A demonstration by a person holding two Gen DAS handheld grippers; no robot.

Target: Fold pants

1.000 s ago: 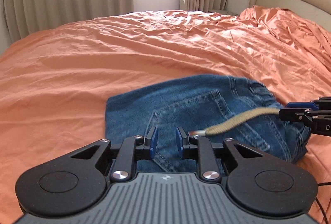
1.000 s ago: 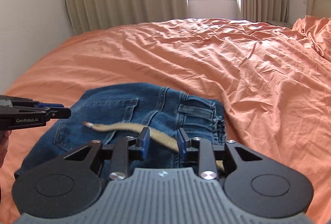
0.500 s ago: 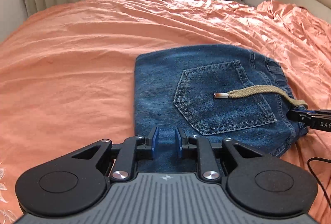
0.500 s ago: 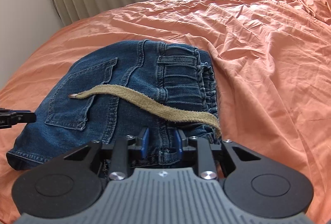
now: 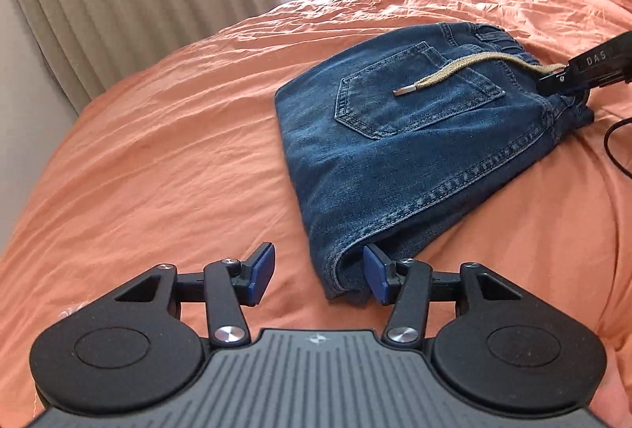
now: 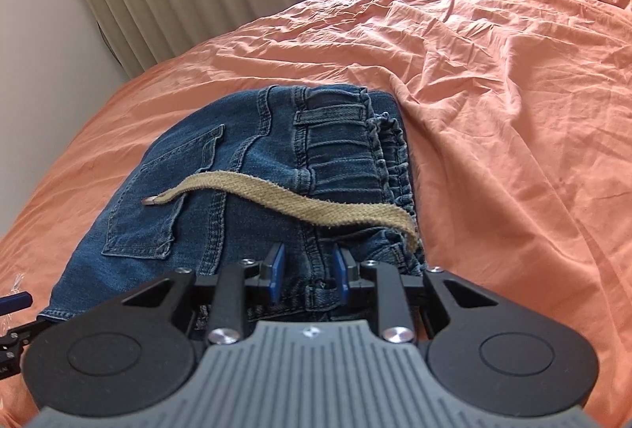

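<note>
The left gripper (image 5: 318, 276) is now low beside the near corner of the pants (image 5: 414, 135). Half a second ago its jaws were narrow and it looked over the pants from farther back; now the jaws are opening, and the folded corner lies between the pads but they do not press on it, so it is released. The pants lie as a compact folded bundle on the orange sheet (image 5: 166, 159), back pocket up. The beige drawstring (image 5: 466, 70) has changed too: a second ago it hung stretched between the two grippers, and now it rests loose across the pocket.

The right gripper (image 6: 308, 276) is at the waistband end. Its jaws are narrow with denim between them, but I cannot tell whether they really pinch the cloth.

I judge that the fold is nearly finished, and that the left gripper prepares to take the corner for one more fold or to straighten the edge.
</note>
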